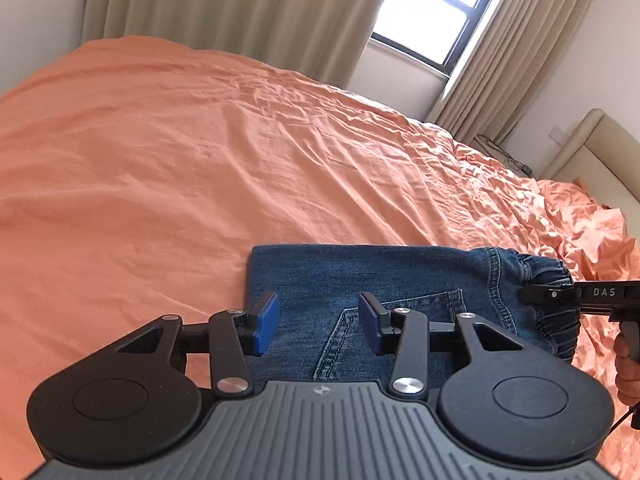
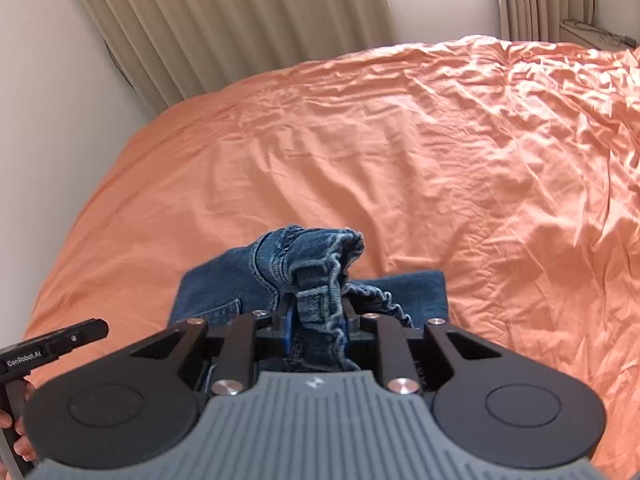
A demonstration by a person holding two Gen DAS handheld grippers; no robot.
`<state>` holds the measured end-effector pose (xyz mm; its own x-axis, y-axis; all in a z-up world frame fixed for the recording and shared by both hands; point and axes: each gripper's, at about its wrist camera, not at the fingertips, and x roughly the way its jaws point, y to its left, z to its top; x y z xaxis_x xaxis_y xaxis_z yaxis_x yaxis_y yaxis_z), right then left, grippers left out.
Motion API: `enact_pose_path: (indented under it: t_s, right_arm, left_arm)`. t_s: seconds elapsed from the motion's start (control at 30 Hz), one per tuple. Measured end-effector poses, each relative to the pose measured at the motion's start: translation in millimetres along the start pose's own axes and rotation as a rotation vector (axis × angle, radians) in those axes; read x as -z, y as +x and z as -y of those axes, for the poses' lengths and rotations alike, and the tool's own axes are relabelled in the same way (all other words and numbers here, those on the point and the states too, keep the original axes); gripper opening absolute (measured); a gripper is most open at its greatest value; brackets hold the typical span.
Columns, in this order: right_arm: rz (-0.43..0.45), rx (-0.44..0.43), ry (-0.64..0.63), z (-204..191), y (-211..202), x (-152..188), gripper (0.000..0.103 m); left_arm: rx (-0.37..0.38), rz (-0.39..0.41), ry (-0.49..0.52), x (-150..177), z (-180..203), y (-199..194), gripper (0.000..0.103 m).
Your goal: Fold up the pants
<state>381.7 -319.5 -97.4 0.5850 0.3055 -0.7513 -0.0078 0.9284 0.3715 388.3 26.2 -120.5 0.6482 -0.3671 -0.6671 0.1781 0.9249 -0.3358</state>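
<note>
A pair of blue denim jeans (image 1: pixel 384 280) lies folded into a compact rectangle on a bed covered by a wrinkled orange sheet (image 1: pixel 200 152), close to the near edge. From the left wrist view, the left gripper (image 1: pixel 319 324) hovers over the folded jeans with its two blue-padded fingers (image 1: pixel 267 322) standing apart and nothing between them; a back pocket (image 1: pixel 400 324) with pale stitching shows in the gap. At the right end of the jeans the gathered elastic waistband (image 1: pixel 554 280) bunches up, and there the black tip of the right gripper (image 1: pixel 536 293) reaches in from the right edge of the picture, with part of a person's hand (image 1: pixel 628 364) below it on the handle. From the right wrist view, the right gripper (image 2: pixel 314 322) is closed tight on that bunched waistband (image 2: pixel 320 276), which rises in a crumpled fold between its fingers, lifted above the flat part of the jeans (image 2: pixel 212 288). The tip of the left gripper (image 2: pixel 90 330) pokes in at the lower left, with a person's fingers (image 2: pixel 20 446) below it. Beyond the bed hang beige curtains (image 1: pixel 224 8) beside a bright window (image 1: pixel 432 4), and a padded cream headboard (image 1: pixel 600 152) stands at the far right.
</note>
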Motion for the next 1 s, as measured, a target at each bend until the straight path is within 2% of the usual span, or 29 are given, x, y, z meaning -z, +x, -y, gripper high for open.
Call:
enact_pose_path:
  t_s: [0.2, 0.3, 0.37, 0.57, 0.73, 0.83, 1.0]
  right_arm:
    - [-0.05, -0.024, 0.049, 53, 57, 19, 0.017]
    - [-0.063, -0.044, 0.058, 66, 73, 24, 0.023]
    - [-0.067, -0.061, 0.073, 75, 81, 26, 0.029]
    - [-0.077, -0.07, 0.081, 80, 102, 22, 0.031]
    - [-0.076, -0.08, 0.104, 81, 97, 18, 0.033]
    - [-0.053, -0.079, 0.087, 79, 75, 21, 0.04]
    - [0.038, -0.026, 0.038, 78, 23, 41, 0.039]
  left_arm:
    - [-0.019, -0.042, 0.058, 2, 10, 46, 0.05]
    - [-0.053, -0.06, 0.092, 2, 11, 71, 0.048]
    - [-0.087, -0.079, 0.092, 1, 8, 88, 0.044]
    - [-0.122, -0.146, 0.033, -9, -7, 124, 0.044]
    - [-0.16, -0.14, 0.091, -12, 4, 112, 0.044]
    - [-0.154, -0.122, 0.146, -8, 11, 88, 0.044]
    - [-0.136, -0.12, 0.238, 11, 19, 36, 0.044]
